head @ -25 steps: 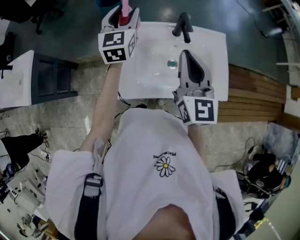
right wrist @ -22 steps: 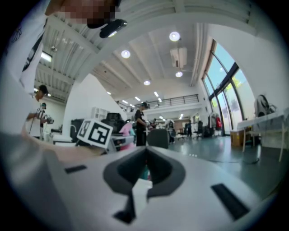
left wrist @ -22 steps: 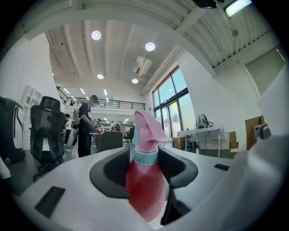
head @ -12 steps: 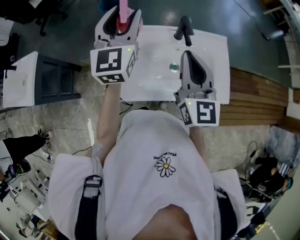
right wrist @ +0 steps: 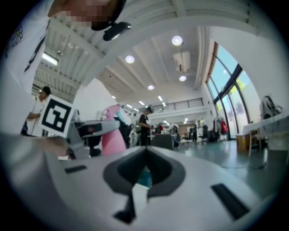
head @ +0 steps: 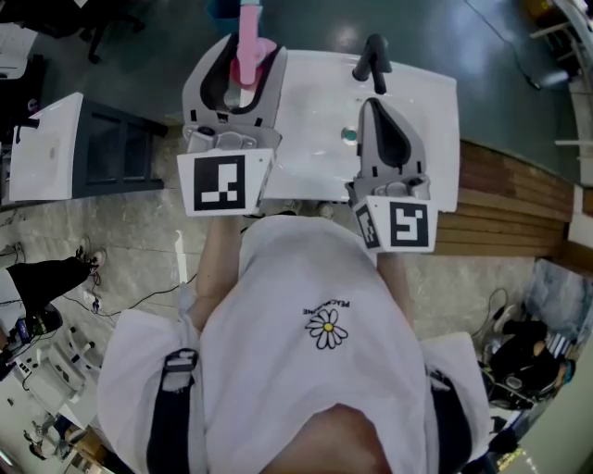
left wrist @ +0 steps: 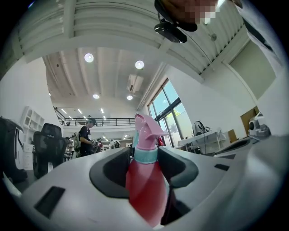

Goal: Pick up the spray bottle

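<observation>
A pink spray bottle point(head: 247, 28) with a teal collar stands upright between the jaws of my left gripper point(head: 248, 67), held above the left end of a white sink point(head: 315, 148). In the left gripper view the bottle's red-pink body point(left wrist: 143, 185) fills the gap, and the left gripper point(left wrist: 145, 155) is shut on it below the collar. My right gripper point(head: 369, 106) hovers over the basin near the drain point(head: 348, 135), shut with nothing in it. In the right gripper view its jaws point(right wrist: 146, 151) meet, and the bottle point(right wrist: 113, 135) shows off to the left.
A black faucet point(head: 371, 57) stands at the back of the sink. A dark cabinet with a white top point(head: 56, 153) is to the left, wooden decking point(head: 505, 190) to the right. An office chair point(left wrist: 47, 144) and a person point(left wrist: 86, 135) are far behind.
My left gripper has risen with the pink bottle in it and come closer to the head camera. The right gripper has stayed over the basin.
</observation>
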### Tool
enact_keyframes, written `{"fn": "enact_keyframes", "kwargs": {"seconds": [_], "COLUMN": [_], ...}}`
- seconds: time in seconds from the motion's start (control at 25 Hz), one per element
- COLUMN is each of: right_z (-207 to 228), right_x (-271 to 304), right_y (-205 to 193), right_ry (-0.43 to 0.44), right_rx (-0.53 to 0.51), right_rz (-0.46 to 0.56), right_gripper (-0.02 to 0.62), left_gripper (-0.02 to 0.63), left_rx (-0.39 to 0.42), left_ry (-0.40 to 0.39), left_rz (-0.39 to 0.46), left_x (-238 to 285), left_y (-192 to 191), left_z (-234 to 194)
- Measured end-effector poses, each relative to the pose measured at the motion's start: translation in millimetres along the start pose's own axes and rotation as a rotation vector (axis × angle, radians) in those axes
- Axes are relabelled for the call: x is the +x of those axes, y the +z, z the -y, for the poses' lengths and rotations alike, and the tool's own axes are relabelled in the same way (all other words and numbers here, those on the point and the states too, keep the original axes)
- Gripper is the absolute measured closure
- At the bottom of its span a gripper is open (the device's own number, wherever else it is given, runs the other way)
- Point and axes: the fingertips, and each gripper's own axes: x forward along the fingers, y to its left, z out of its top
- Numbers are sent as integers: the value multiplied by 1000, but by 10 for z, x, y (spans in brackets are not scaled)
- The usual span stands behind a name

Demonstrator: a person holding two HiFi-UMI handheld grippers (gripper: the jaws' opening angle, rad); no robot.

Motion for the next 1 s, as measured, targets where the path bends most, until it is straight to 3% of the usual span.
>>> {"fn": "enact_keyframes", "kwargs": {"seconds": [0.4, 1.0], "right_z": [-55, -121], "right_x": [26, 91], "right_y": [35, -38], "right_ry": [36, 59], "right_rx": [-1, -42], "right_rz": [14, -22], "right_gripper": [566, 566], "left_gripper": [402, 402], "left_rx": [-49, -1], "left_ry": [-28, -15], "left_rz": [-9, -19], "left_x": [-218, -269], "left_y": [-94, -130], "left_z": [215, 207]}}
